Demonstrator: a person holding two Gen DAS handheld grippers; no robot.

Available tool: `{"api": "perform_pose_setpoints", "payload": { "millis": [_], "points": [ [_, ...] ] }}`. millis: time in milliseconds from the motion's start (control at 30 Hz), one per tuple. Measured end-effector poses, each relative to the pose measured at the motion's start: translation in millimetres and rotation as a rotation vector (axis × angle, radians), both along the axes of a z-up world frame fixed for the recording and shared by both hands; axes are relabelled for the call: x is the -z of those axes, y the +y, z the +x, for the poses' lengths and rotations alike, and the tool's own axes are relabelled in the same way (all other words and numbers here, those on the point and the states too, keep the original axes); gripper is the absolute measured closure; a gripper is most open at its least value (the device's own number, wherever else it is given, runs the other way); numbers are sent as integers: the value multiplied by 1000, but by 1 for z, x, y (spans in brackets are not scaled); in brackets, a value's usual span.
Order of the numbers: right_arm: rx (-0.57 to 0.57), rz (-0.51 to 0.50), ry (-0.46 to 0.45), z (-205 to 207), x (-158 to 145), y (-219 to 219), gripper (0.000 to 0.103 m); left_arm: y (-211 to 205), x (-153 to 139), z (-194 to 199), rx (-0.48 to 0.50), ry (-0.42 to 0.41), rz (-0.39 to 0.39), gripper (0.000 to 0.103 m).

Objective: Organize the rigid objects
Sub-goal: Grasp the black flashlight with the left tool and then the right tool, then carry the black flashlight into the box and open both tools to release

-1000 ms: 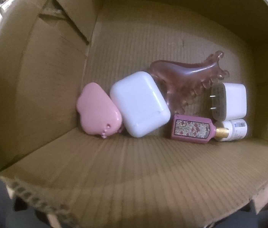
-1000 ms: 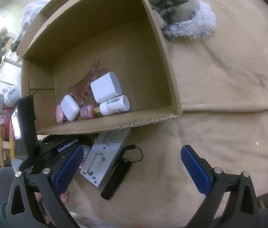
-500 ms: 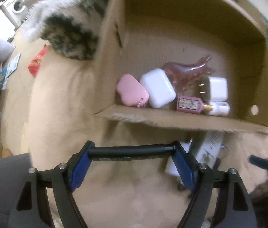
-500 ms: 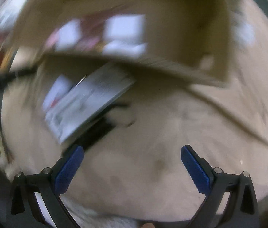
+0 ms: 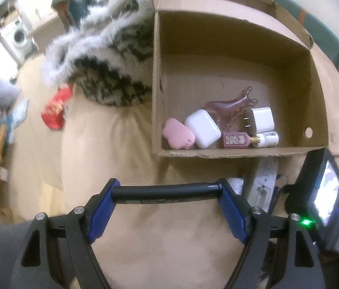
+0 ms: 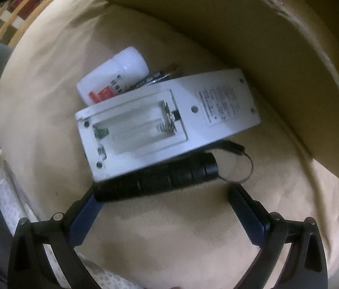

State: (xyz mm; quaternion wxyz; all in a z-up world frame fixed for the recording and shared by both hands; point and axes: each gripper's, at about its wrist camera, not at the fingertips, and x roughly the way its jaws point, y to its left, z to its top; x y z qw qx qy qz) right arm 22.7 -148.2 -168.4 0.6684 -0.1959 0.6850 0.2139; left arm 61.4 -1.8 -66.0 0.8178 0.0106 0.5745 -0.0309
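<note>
Left wrist view: the left tool point(image 5: 165, 196) pinches a black rod point(image 5: 165, 191) crosswise between its fingers, short of the cardboard box point(image 5: 241, 153) holding small items. Right wrist view: the right tool point(image 6: 164, 198) is spread, its left finger beside a black flashlight point(image 6: 156, 177) lying against a white device point(image 6: 167, 118).

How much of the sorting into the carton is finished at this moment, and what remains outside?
Done: six small items lie in the cardboard box, among them a pink case and a white charger. In hand: the left gripper clamps a black bar. Left: a white device, a black flashlight and a white bottle, with the right gripper open at the flashlight.
</note>
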Motion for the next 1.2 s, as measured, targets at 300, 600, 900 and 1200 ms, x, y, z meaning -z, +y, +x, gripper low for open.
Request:
{"api": "perform_pose_setpoints", "payload": {
  "millis": [300, 600, 900, 1200],
  "points": [
    [13, 38, -57, 4, -14, 6, 11, 0, 5, 7, -21, 14, -44, 24],
    [72, 42, -20, -12, -23, -17, 11, 10, 3, 9, -68, 18, -67, 24],
    [230, 143, -111, -18, -87, -58, 11, 9, -10, 2, -62, -29, -67, 24],
    [302, 342, -335, -20, -168, -50, 11, 13, -25, -6, -82, -109, -56, 24]
  ]
}}
